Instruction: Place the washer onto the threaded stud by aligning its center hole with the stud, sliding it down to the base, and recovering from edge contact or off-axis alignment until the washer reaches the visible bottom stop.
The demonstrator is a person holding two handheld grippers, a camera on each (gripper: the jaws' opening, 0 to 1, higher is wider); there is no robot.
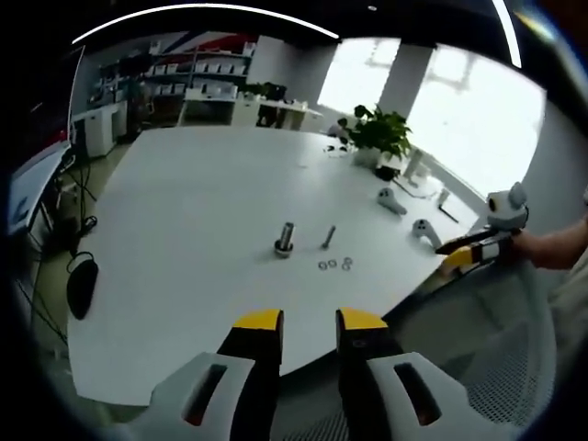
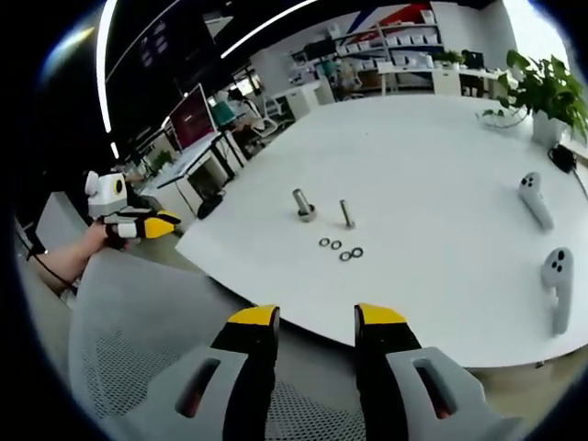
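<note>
Yellow-tipped jaws of the left gripper (image 1: 309, 323) rise at the near edge of the left gripper view, parted and holding nothing, short of the white desk (image 1: 184, 230). On the desk stand a thick threaded stud (image 1: 285, 240) and, just right of it, a thinner bolt (image 1: 328, 237). Three washers (image 1: 334, 265) lie flat in a row just nearer than the bolt, untouched. Far right, the right gripper (image 1: 462, 257) is held in a hand (image 1: 533, 246) off the desk edge.

Right gripper view: the right gripper (image 2: 317, 322) is open and empty above a mesh chair back (image 2: 147, 322). The stud (image 2: 302, 204), bolt (image 2: 346, 214) and washers (image 2: 340, 248) sit mid-desk. Two white controllers (image 2: 542, 234) lie at the right. The left gripper (image 2: 152, 225) shows at the left; its jaw state cannot be determined there.
</note>
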